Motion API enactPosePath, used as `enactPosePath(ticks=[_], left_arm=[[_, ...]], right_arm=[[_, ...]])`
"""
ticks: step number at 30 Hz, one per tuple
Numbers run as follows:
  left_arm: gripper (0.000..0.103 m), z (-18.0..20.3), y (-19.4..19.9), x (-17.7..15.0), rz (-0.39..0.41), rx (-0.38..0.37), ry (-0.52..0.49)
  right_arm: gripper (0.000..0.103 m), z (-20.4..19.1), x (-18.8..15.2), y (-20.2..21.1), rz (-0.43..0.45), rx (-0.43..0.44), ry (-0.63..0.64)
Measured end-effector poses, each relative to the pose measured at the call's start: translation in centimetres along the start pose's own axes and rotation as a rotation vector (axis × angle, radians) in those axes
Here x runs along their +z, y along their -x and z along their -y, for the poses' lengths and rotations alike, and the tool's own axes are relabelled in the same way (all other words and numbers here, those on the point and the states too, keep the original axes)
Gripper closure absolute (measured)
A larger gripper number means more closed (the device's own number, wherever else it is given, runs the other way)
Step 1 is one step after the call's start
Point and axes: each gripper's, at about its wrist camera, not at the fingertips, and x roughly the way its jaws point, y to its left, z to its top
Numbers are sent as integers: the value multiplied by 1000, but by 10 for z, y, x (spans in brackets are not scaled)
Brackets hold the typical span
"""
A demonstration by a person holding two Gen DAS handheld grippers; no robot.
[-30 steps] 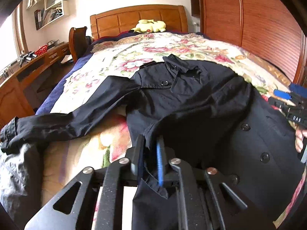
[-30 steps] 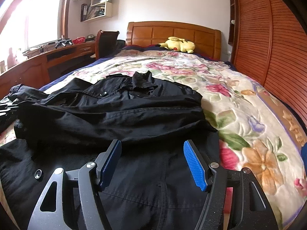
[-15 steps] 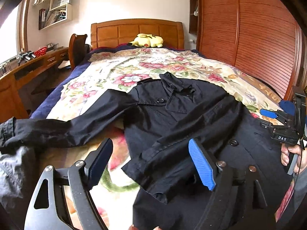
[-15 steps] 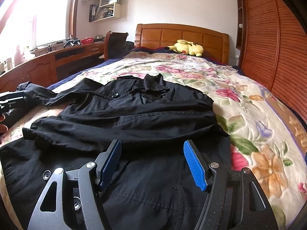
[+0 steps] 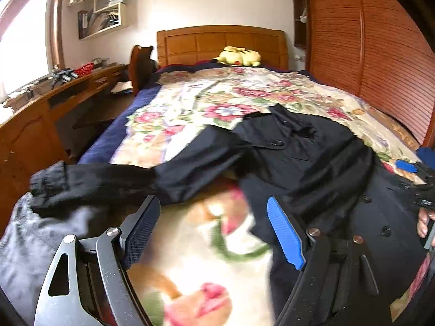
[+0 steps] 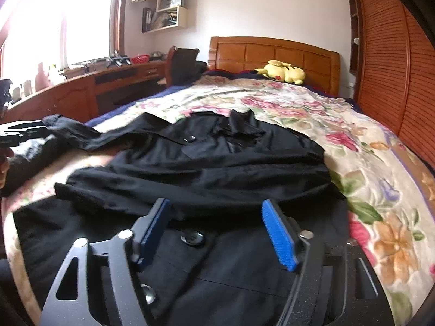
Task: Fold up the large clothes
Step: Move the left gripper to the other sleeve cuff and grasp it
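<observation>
Left hand-held gripper [image 5: 213, 229]: jaws spread wide, nothing between the pads, pitched downward over the bed's near edge, just left of the black coat [image 5: 312, 163]. Its jaws have been opening within the last second; no cloth in the gap now.

Right hand-held gripper [image 6: 216, 231]: jaws also wide and just opened a bit further, nothing pinched, hanging low over the coat's lower front and aimed toward the collar.

In the left wrist view, the right-hand unit sits at the coat's right edge, with the person's fingers [image 5: 423, 221] wrapped on its grip. Arms and wrists aren't visible.
</observation>
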Motion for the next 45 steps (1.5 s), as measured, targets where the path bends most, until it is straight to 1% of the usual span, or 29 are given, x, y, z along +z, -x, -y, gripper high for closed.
enactPosePath(ticks=[2,5,9,11,15,19,21,26,32,37,41,43,44,45], left_arm=[[21,-13,3,0,17,42,-12],[21,-32,6,0,14,86,-44],[21,-62,6,2,-27,95,-23],[21,-75,8,3,-34,119,-18],[21,-102,9,3,-52,135,-9],[21,-128,7,4,-74,171,3],[26,-141,4,5,-83,184,20],[33,-175,-6,3,-112,226,97],[35,-203,-24,-3,-166,292,154],[35,-225,-37,0,-182,311,217],[35,-241,-52,2,-223,341,238],[38,-248,-60,1,-245,344,256],[42,-252,-64,0,-260,338,268],[44,-255,-65,-1,-270,334,277]], right_arm=[[20,-5,1,1,11,26,-7],[19,-13,0,-1,8,51,0],[19,-28,-1,-5,-2,47,39],[19,-34,-1,-5,-4,56,53],[19,-43,1,-12,-7,65,76],[19,-46,1,-19,-17,74,85],[19,-45,1,-19,-19,73,89],[19,-47,2,-21,-20,73,92],[19,-48,2,-22,-20,73,92],[19,-53,0,-21,-20,72,106],[19,-55,0,-21,-17,71,119],[19,-55,-1,-22,-17,70,120],[19,-55,-1,-22,-19,72,120],[19,-55,-1,-23,-21,74,119]])
